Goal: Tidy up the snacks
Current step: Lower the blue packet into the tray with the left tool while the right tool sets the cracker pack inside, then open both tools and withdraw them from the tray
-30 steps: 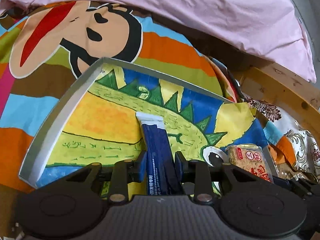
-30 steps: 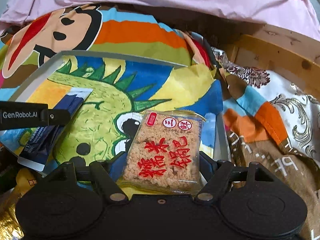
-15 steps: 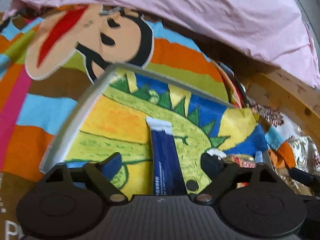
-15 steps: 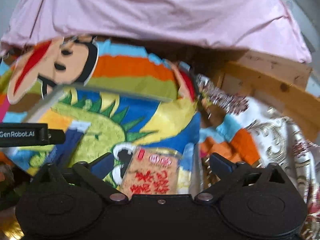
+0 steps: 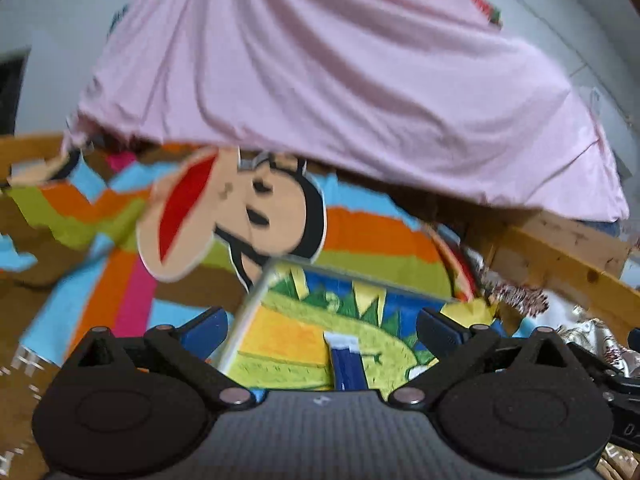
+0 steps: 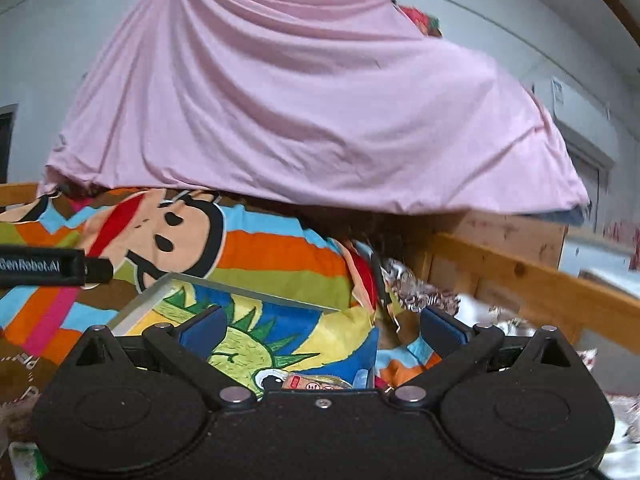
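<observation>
A shallow tray (image 5: 248, 304) with a dinosaur drawing inside lies on the striped blanket. A dark blue snack packet (image 5: 347, 364) lies flat in it, seen in the left wrist view. My left gripper (image 5: 322, 326) is open and empty above the tray's near left part. A rice cracker packet (image 6: 316, 382) with red print lies at the tray's (image 6: 256, 286) near right; only its top edge shows. My right gripper (image 6: 322, 326) is open and empty above it.
A pink sheet (image 5: 340, 92) hangs over the back. A colourful cartoon blanket (image 5: 224, 224) lies under the tray. A wooden bed rail (image 6: 520, 280) runs along the right, with patterned cloth (image 6: 424, 296) beside it. The other gripper's arm (image 6: 52, 266) shows at the left.
My left gripper opened and let go of the blue packet; my right gripper opened off the rice cracker packet. Both grippers have pulled back and tilted up, so more of the pink sheet shows.
</observation>
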`<state>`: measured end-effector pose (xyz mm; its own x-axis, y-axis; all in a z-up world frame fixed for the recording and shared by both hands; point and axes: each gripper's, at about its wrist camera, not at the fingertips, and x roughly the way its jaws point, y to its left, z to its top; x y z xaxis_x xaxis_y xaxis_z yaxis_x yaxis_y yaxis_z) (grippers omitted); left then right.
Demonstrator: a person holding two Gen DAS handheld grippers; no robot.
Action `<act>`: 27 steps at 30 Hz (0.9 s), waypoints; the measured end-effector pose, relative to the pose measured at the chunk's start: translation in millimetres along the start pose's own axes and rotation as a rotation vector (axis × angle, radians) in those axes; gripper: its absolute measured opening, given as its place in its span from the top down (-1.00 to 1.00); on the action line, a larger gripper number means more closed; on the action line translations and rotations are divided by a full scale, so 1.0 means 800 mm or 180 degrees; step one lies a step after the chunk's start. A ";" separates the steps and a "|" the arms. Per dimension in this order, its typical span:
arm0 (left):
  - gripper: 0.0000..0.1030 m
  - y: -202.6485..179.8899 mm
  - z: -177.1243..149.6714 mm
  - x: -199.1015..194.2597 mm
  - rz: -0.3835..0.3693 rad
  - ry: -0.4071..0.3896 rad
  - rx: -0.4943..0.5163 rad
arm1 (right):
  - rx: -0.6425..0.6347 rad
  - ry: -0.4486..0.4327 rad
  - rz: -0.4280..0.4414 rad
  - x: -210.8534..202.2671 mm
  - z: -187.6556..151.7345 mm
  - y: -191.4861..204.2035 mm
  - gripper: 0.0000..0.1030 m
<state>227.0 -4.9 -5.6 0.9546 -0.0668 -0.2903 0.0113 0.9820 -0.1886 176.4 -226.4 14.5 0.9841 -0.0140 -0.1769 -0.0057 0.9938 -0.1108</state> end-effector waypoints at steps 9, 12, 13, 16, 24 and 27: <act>-0.99 0.002 -0.003 -0.087 0.0122 -0.0118 0.0330 | -0.0155 -0.0222 0.0115 -0.085 -0.001 0.012 -0.99; -0.99 0.008 -0.007 -0.110 0.0154 -0.0054 0.0308 | -0.0194 -0.0233 0.0167 -0.111 -0.005 0.015 -0.99; -0.99 0.010 -0.008 -0.117 0.0153 -0.0039 0.0281 | -0.0218 -0.0233 0.0180 -0.118 -0.006 0.016 -0.99; -0.99 0.015 -0.014 -0.138 0.0130 -0.0005 0.0260 | -0.0244 -0.0221 0.0212 -0.139 -0.009 0.020 -0.99; -0.99 0.008 -0.037 -0.181 0.0091 0.0119 0.0515 | -0.0295 -0.0069 0.0268 -0.174 -0.017 0.028 -0.99; -0.99 0.004 -0.047 -0.187 0.0232 0.0253 0.0667 | -0.0347 0.0037 0.0233 -0.180 -0.021 0.030 -0.99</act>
<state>73.3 1.4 2.2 0.9288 0.0001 -0.3706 0.0127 0.9994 0.0321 31.9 -202.5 20.5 0.9783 0.0561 -0.1995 -0.0973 0.9744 -0.2027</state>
